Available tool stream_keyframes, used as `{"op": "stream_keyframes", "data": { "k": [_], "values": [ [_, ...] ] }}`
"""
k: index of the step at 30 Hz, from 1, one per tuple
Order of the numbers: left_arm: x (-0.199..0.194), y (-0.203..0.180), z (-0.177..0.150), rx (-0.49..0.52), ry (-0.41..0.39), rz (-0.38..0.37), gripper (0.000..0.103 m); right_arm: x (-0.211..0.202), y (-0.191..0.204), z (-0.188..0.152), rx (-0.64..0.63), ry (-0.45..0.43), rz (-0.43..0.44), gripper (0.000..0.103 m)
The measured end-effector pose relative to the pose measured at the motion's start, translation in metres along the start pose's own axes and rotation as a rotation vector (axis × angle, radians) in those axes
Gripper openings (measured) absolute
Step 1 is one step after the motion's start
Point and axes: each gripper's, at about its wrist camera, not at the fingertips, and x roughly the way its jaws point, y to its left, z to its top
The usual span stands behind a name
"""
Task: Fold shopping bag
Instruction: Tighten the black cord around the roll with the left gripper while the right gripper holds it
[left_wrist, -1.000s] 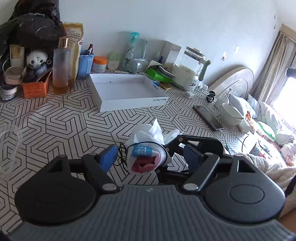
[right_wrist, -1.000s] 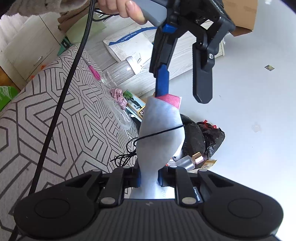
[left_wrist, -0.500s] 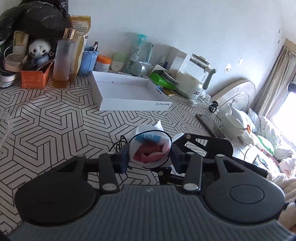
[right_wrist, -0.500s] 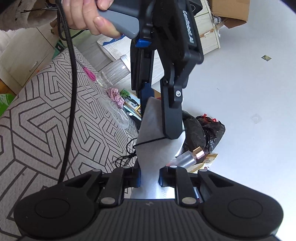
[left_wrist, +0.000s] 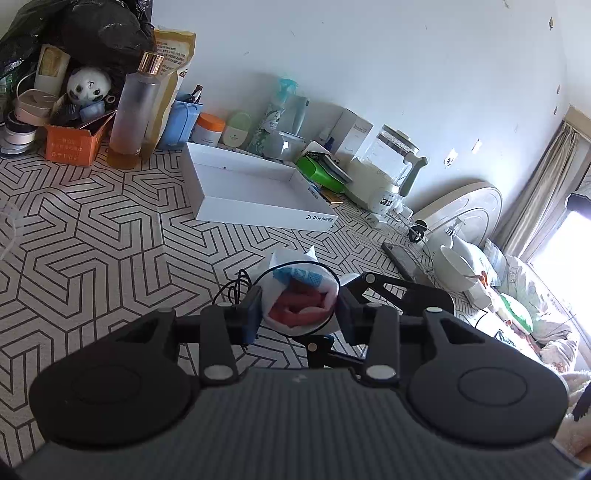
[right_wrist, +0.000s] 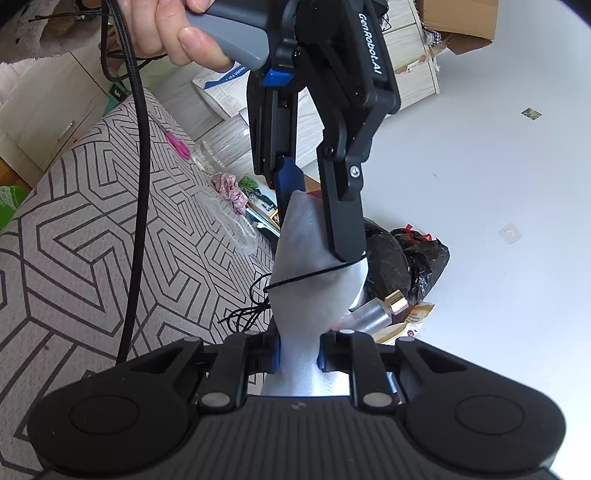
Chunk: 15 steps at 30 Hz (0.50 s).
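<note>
Pinching rolled shopping bag (left_wrist: 299, 295) at opposite ends — left claw (left_wrist: 297, 314), right claw (right_wrist: 298, 357); white box (left_wrist: 255, 199) beyond.

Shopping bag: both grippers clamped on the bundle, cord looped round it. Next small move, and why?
Probably keep the right gripper clamped and open the left gripper to regrip: the rolled shopping bag is pinched at both ends, and the black cord circles it only loosely, tail slack on the table.

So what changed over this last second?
The left claw, open a second ago, closed onto the top of the rolled bag. The right claw stayed clamped on the other end, the black cord still looped round it.
</note>
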Motion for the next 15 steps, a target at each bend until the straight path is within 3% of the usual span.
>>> {"op": "stream_keyframes", "data": {
  "k": [7,15],
  "values": [
    [0.0,0.007,-0.003,-0.028,-0.037,-0.013,0.038,0.001,-0.002,0.001,0.02,0.013,0.004,0.018],
    [0.012,0.015,-0.007,-0.098,-0.012,-0.015,0.042,0.005,-0.002,0.002,0.024,0.066,-0.004,0.018]
  ]
}}
